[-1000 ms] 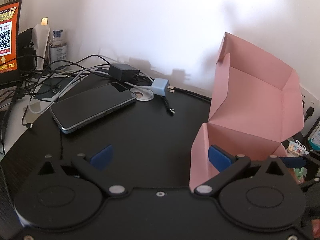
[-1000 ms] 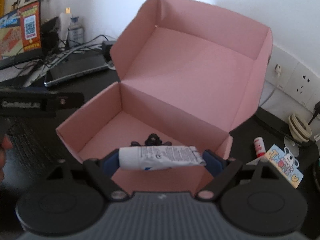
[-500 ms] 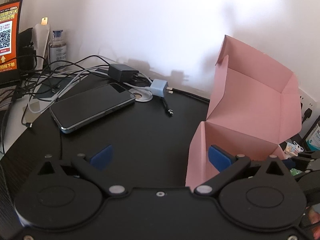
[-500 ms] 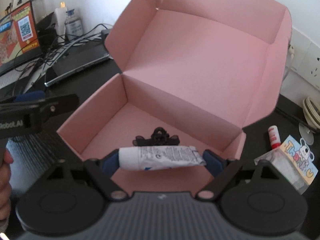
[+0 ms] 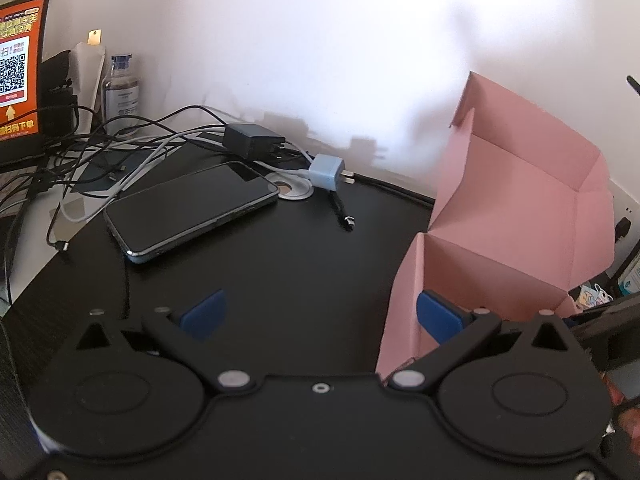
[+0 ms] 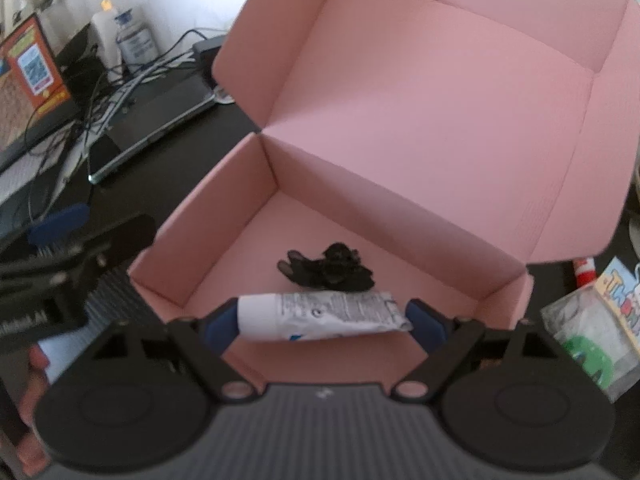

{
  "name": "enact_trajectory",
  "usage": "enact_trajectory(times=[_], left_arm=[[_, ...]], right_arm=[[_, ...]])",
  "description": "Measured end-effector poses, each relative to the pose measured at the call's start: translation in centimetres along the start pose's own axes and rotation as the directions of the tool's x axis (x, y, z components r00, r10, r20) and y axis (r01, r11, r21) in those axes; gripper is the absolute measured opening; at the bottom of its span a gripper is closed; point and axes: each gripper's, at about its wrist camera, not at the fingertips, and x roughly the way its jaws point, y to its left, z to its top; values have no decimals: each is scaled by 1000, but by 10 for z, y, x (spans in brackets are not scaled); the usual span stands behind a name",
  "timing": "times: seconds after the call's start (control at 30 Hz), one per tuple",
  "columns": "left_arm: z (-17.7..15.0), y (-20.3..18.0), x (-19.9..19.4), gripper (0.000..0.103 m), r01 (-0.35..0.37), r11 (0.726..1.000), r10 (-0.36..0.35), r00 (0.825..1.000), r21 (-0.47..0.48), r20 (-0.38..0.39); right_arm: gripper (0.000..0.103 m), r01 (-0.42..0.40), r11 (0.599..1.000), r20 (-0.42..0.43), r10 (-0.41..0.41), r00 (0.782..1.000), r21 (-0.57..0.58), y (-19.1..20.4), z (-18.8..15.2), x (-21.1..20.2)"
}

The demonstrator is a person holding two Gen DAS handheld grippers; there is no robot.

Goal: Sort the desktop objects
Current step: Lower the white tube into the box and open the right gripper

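Observation:
An open pink cardboard box (image 6: pixel 420 128) stands with its lid up; a small black crumpled item (image 6: pixel 328 266) lies on its floor. My right gripper (image 6: pixel 322 318) is shut on a white squeeze tube (image 6: pixel 320 316), held crosswise over the box's near wall. In the left wrist view the same pink box (image 5: pixel 516 216) is at the right. My left gripper (image 5: pixel 320 312) is open and holds nothing, its right blue pad (image 5: pixel 436 314) against the box's left wall. A dark phone (image 5: pixel 192 210) lies on the black table (image 5: pixel 280 272), with a blue charger plug (image 5: pixel 328 170) beyond it.
Tangled cables (image 5: pixel 100 148) and a black adapter (image 5: pixel 252 140) crowd the back left, beside a small bottle (image 5: pixel 122 88) and an orange QR sign (image 5: pixel 18 68). Right of the box lie a cartoon-label packet (image 6: pixel 600 320) and a small red-and-white tube (image 6: pixel 584 270).
My right gripper has moved forward and down over the box with the tube, so the box fills the view. The left gripper has barely moved.

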Motion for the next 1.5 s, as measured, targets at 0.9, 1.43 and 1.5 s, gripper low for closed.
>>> enact_trajectory(times=[0.9,1.43,1.5], left_arm=[[2,7,-2,103,-24,999,24,1000,-32,12],[-1,1,-1,103,-37,999,37,999,2,14],[-1,0,-1,103,-39,999,39,999,6,18]], right_arm=[[89,235,970,-13,-235,972,67,24,4,18],[89,178,983,3,-178,984,-44,35,-25,2],[90,179,983,10,-179,984,-45,37,-25,2]])
